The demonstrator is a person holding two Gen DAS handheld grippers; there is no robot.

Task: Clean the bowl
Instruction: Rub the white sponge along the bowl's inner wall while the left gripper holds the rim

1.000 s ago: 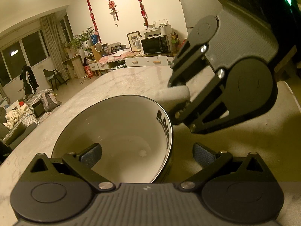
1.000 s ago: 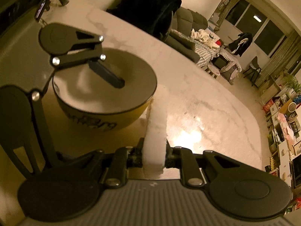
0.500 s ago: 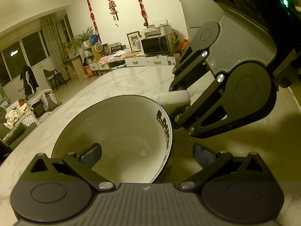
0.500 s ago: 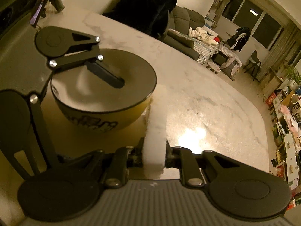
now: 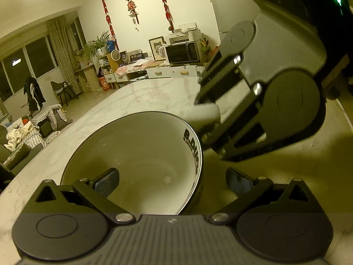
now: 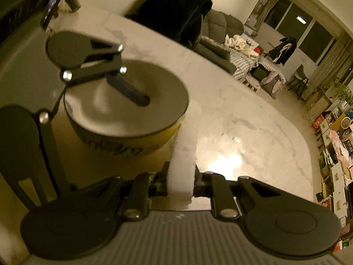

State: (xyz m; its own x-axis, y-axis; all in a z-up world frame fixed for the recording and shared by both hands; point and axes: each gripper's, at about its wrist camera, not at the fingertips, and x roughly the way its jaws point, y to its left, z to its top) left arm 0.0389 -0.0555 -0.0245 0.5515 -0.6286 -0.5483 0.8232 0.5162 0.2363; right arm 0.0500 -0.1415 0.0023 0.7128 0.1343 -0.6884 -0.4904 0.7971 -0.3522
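Observation:
A bowl [image 5: 141, 154], white inside with black lettering near its rim and yellow outside [image 6: 123, 137], stands on the marble table [image 6: 242, 121]. My left gripper [image 5: 172, 181] is open and straddles the near rim, with one finger [image 6: 130, 90] inside the bowl and the other outside. My right gripper [image 6: 181, 176] is shut on a white sponge [image 6: 183, 154]. The sponge's far end [image 5: 207, 114] rests against the bowl's outer wall just below the rim, on the right side in the left wrist view.
The table [image 5: 154, 92] stretches away behind the bowl. A dark garment [image 6: 176, 11] hangs at its far edge, and a dark object [image 6: 53, 4] stands at the far left corner. A sofa, chairs and shelves fill the room beyond.
My right gripper with the sponge has drawn back and risen slightly, so the bowl looks farther off in its blurred view. The left gripper and the bowl have stayed put.

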